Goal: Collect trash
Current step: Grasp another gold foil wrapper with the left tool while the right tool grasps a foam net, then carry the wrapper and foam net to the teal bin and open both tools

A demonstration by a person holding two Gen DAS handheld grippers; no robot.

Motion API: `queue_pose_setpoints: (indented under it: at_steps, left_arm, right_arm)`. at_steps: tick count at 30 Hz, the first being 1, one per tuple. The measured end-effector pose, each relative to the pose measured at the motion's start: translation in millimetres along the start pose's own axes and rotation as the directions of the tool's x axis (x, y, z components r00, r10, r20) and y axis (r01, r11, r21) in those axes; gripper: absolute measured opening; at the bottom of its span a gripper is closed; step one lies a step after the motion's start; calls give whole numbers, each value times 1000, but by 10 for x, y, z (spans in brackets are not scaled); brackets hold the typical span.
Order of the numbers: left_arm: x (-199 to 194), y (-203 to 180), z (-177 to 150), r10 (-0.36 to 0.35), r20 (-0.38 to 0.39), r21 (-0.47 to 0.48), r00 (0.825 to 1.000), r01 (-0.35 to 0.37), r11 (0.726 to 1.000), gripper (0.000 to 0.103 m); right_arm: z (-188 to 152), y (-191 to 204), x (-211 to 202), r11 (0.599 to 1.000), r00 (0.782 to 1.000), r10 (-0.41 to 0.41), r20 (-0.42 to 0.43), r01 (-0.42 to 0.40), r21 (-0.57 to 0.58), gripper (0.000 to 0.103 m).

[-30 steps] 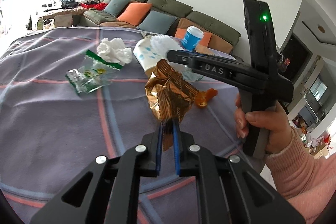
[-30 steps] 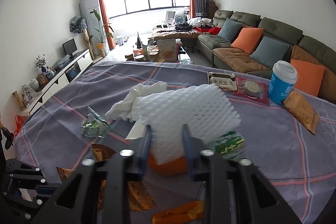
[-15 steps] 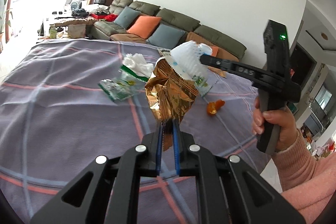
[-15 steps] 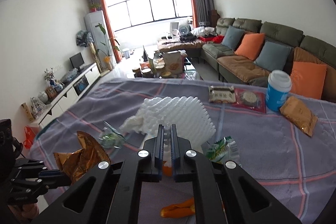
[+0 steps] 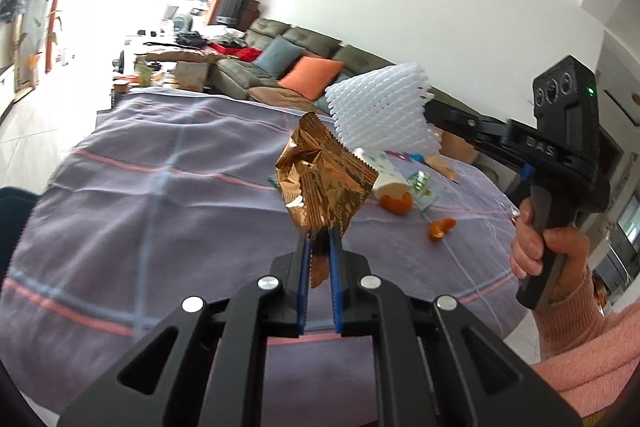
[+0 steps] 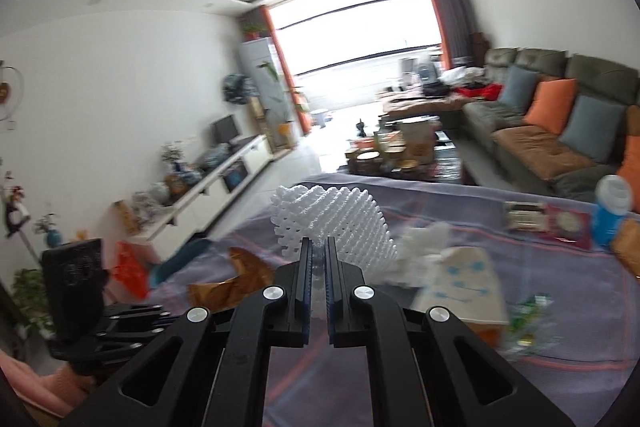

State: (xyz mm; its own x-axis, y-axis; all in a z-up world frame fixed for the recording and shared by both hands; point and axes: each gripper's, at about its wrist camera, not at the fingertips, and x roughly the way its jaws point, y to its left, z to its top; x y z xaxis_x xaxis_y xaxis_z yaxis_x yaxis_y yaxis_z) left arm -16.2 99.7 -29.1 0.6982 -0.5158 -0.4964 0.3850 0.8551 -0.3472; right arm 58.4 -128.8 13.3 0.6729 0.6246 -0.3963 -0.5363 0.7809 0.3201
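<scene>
Trash is in both claws at this moment, lifted clear of the table point(image 5: 120, 195) with its grey-lilac checked cloth. The left claw point(image 5: 318, 247) is pressed together on the lower corner of a crumpled gold-brown foil snack wrapper point(image 5: 324, 183); the right claw point(image 6: 316, 259) pinches the edge of a white foam fruit-net sleeve point(image 6: 340, 223).

Judging by the grips, either piece could slip. The wrapper is held only by a thin tail of slick, creased foil with a zigzag-cut edge, and most of its bulk stands above the pads, so a quick swing might pull it free. The foam net is soft, springy and open-meshed; it squashes under the pads and could tear or spring out, since only its rim is caught. The two pieces hang close together in the left wrist view, so they might brush and knock each other loose.

More litter waits on the cloth: curled orange peel pieces point(image 5: 440, 229), a clear and green plastic wrapper point(image 6: 528, 319), crumpled white tissue point(image 6: 424, 239) and a white box printed with blue point(image 6: 460, 283). No bin is visible.
</scene>
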Motion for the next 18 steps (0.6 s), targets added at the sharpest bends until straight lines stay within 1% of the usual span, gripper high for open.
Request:
queue_pose_setpoints:
  at_steps: [1,6,10,15,18]
  left_arm:
    - [-46,50,0,9,7,-10,1000,-9,1000,10]
    - [-255,277,-7,65,38,-55,997,-62,997,10]
    - [-418,445,-13,115,63,-89,991,-109,990,10]
    - [-627,659,-13,187,92,-132,978,-174,976,10]
    - [-750,796,-20,236,105,-162,966,-218,962,10]
  right_arm:
    - [6,67,61,1000,999,30,-10,-30,-4,6]
    - [16,298,309,991,991,127,-47,-128,-22,6]
    - [25,443,506,982,980,183,-76,-186,-32,6]
    - [54,636,735,965,961,255,-105,-261,-42,6]
    - [81,756,874,949,944,304,-127,-312,-44,6]
